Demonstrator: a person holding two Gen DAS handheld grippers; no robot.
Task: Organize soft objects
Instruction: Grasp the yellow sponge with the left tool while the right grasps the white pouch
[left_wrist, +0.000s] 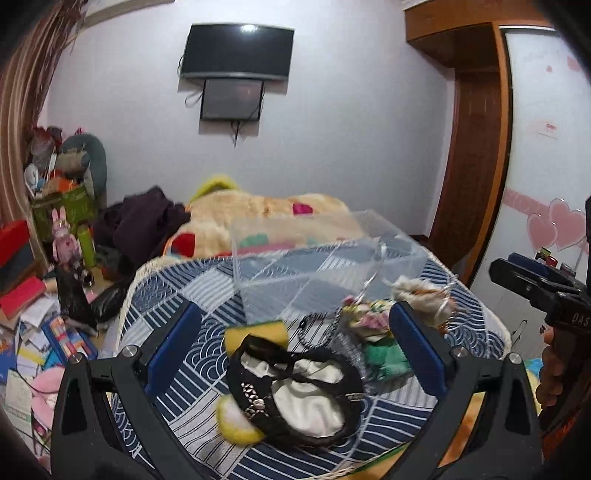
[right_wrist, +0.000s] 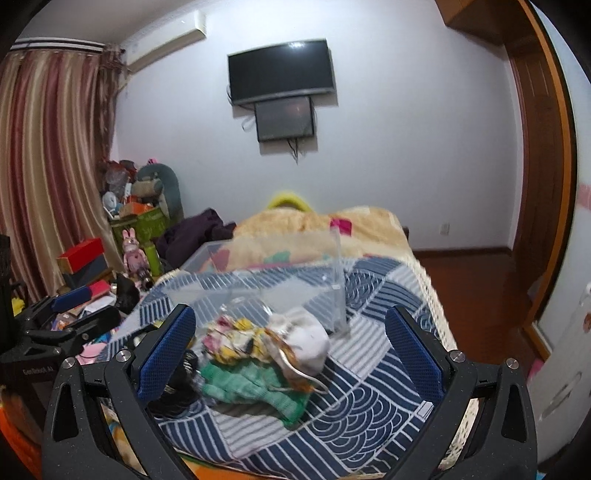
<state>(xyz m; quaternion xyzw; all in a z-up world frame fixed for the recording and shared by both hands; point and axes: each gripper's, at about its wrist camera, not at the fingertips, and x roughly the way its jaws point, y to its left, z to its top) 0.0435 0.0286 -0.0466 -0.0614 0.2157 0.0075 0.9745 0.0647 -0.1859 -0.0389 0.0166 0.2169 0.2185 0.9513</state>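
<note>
Soft things lie on a blue-and-white patterned cloth (left_wrist: 391, 413). A black-and-white lace garment (left_wrist: 295, 391) lies between the fingers of my open left gripper (left_wrist: 295, 332), with a yellow-green sponge (left_wrist: 255, 334) behind it and a yellow puff (left_wrist: 234, 424) at its left. A green knit piece (right_wrist: 255, 387), a floral cloth (right_wrist: 232, 338) and a white pouch (right_wrist: 306, 341) lie between the fingers of my open right gripper (right_wrist: 291, 339). A clear plastic box (left_wrist: 314, 258) stands behind them; it also shows in the right wrist view (right_wrist: 273, 280).
A beige blanket (left_wrist: 258, 214) and dark clothes (left_wrist: 144, 221) lie on the bed behind. Cluttered books, boxes and toys (left_wrist: 55, 295) cover the floor at left. A TV (left_wrist: 238, 51) hangs on the wall. A wooden door frame (left_wrist: 476, 147) stands at right.
</note>
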